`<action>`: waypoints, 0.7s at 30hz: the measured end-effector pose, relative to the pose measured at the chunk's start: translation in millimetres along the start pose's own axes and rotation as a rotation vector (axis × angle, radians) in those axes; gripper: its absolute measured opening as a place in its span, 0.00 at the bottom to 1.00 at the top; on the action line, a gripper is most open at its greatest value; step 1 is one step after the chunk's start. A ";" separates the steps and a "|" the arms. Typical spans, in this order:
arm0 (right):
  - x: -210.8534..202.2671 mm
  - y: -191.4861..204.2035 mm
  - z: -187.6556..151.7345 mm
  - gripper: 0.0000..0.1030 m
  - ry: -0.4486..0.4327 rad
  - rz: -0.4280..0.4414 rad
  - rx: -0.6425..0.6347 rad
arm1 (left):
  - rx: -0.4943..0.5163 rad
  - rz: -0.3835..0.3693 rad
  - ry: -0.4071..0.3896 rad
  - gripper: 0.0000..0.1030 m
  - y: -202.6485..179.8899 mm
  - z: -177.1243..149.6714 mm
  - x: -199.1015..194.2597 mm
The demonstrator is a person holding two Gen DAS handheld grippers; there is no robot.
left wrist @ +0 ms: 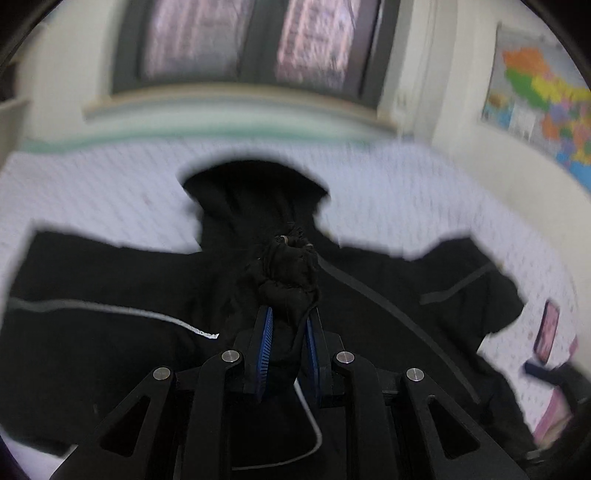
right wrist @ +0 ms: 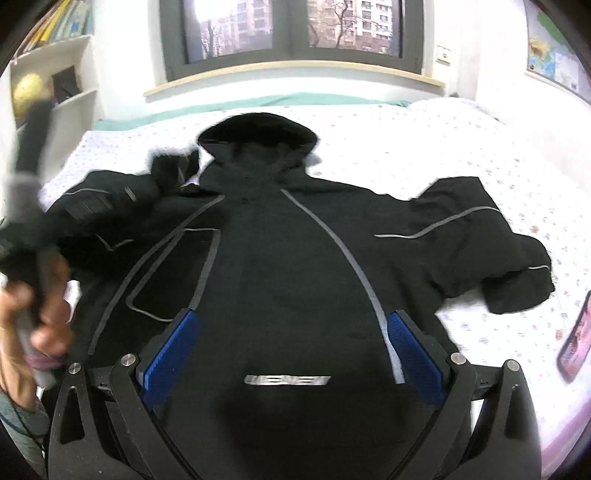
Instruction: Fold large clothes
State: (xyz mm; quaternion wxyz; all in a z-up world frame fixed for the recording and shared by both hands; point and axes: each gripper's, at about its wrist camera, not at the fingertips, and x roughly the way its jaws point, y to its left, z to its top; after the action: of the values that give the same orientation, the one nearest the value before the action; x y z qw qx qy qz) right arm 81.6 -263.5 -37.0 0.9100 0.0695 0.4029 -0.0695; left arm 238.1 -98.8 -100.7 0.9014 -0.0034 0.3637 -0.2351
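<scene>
Presently: left gripper (left wrist: 288,325), blue pads pinching a bunched black sleeve cuff (left wrist: 288,269); right gripper (right wrist: 291,347), pads spread wide, nothing between, hovering over the hooded jacket (right wrist: 288,258) lying face up on the patterned bedsheet (right wrist: 424,147); step judged: folding a sleeve inward; next, lay the cuff across the chest, then release.

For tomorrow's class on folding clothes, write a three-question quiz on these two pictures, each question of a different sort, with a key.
1. True or false: the right gripper is clamped on the jacket.
2. What does the left gripper hold? A) a phone B) a bunch of black jacket cloth C) nothing
3. Fill in: the jacket lies spread on a ___ below the window.

Key: 1 false, its blue pads stand wide apart; 2 B; 3 bed.
</scene>
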 end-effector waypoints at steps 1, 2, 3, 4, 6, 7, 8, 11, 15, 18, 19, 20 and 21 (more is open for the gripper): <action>3.7 -8.5 0.0 1.00 0.014 0.003 0.010 | 0.007 -0.006 0.066 0.18 -7.1 -11.2 25.1; 7.3 -15.1 -0.6 1.00 0.031 0.008 0.021 | 0.011 -0.011 0.136 0.18 -11.2 -23.2 47.8; 10.6 -19.1 -1.2 1.00 0.044 0.013 0.028 | 0.014 -0.018 0.203 0.18 -14.5 -32.2 67.9; 15.8 -24.7 -0.8 1.00 0.065 0.020 0.036 | 0.019 -0.016 0.246 0.21 -16.6 -39.9 80.0; 23.5 -30.4 0.3 1.00 0.090 0.030 0.039 | 0.051 -0.014 0.261 0.24 -23.0 -52.0 88.9; 26.2 -32.1 1.3 1.00 0.100 0.038 0.037 | 0.057 -0.025 0.257 0.36 -24.7 -51.6 86.0; 29.3 -32.2 2.0 1.00 0.106 0.047 0.033 | 0.050 -0.050 0.260 0.44 -24.9 -50.2 80.8; 29.6 -31.8 8.3 1.00 0.129 0.103 0.026 | 0.020 -0.125 0.255 0.53 -19.9 -34.3 53.1; 36.0 -29.2 26.7 1.00 0.166 0.185 0.028 | 0.033 -0.138 0.220 0.53 -6.4 -18.0 -6.9; 48.0 -22.3 47.5 1.00 0.195 0.250 0.074 | 0.037 -0.054 0.162 0.54 18.0 -1.1 -60.3; 52.2 -19.0 53.0 1.00 0.198 0.260 0.082 | 0.039 -0.024 0.153 0.54 24.7 0.0 -73.2; 60.6 -12.0 60.7 1.00 0.197 0.264 0.088 | 0.043 0.025 0.143 0.54 33.7 2.4 -90.0; 68.9 -6.0 65.1 1.00 0.198 0.262 0.094 | 0.046 0.067 0.132 0.54 41.4 6.8 -97.3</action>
State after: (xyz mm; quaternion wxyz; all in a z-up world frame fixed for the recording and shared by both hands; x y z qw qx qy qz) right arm 173.5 -286.2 -45.3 0.8629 0.1705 0.4743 0.0382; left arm 199.1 -21.6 -39.4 0.8826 0.0449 0.4167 -0.2130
